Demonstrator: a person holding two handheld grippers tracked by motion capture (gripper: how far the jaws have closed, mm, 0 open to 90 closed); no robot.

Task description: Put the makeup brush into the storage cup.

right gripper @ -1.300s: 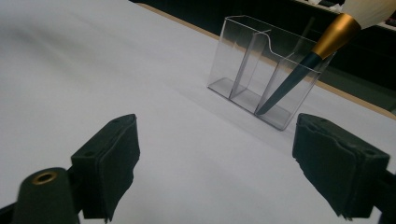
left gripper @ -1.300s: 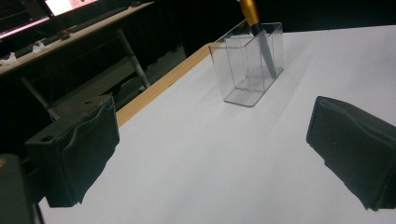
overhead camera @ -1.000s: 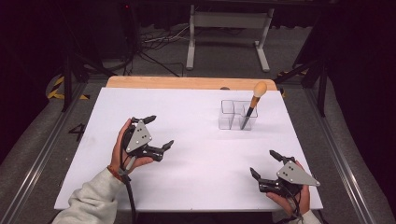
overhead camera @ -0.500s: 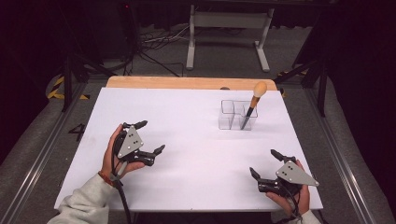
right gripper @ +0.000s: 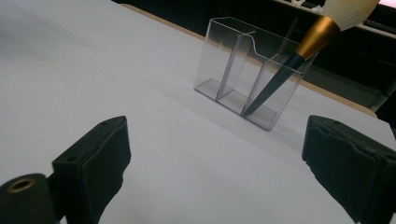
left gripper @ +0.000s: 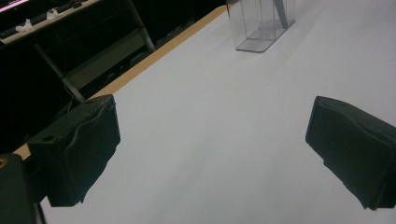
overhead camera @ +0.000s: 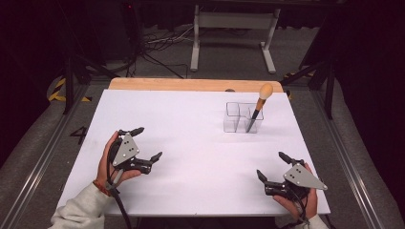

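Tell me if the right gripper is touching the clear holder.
Apart. The high view shows bare white table between the right gripper and the clear holder; the right gripper view agrees.

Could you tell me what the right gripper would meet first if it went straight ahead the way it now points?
Probably the clear organizer holding the brush: it stands between the open right gripper jaws' line, with bare white table before it; depth is uncertain.
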